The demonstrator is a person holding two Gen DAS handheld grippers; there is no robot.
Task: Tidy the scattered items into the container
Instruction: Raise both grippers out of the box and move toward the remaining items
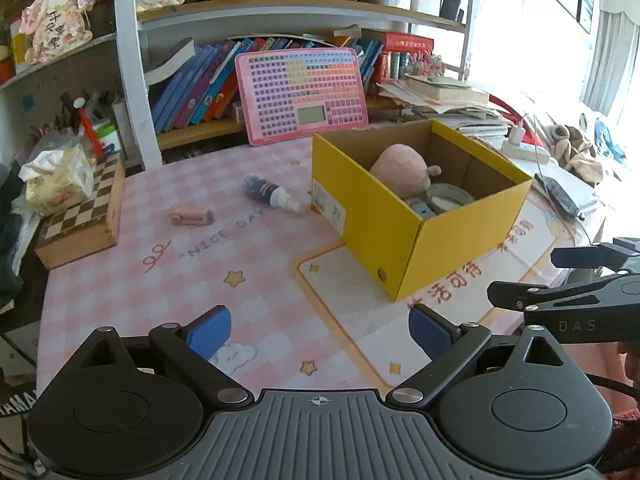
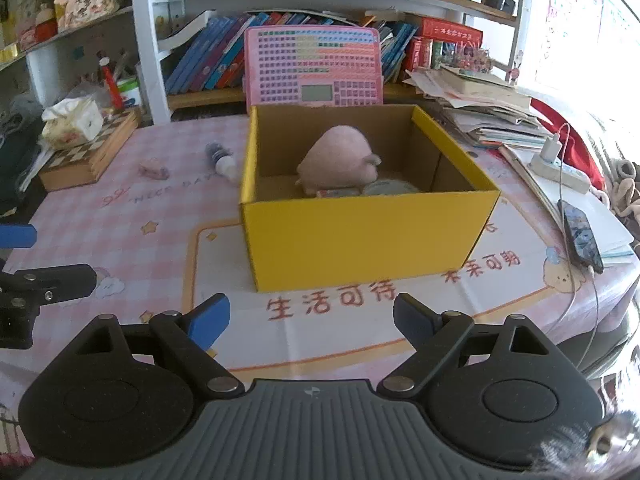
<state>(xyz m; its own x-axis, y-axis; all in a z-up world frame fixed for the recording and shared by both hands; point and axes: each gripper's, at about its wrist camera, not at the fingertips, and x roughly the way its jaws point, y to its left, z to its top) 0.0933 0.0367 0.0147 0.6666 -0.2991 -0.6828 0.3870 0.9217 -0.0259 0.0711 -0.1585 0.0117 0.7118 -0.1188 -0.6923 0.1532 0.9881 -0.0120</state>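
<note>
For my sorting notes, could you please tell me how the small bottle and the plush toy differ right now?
The small bottle lies on its side on the pink tablecloth, outside the yellow box; the plush toy sits inside it. The bottle is dark with a white cap and looks hard; the toy is pale pink, rounded, soft and bulkier. Neither is gripped.
</note>
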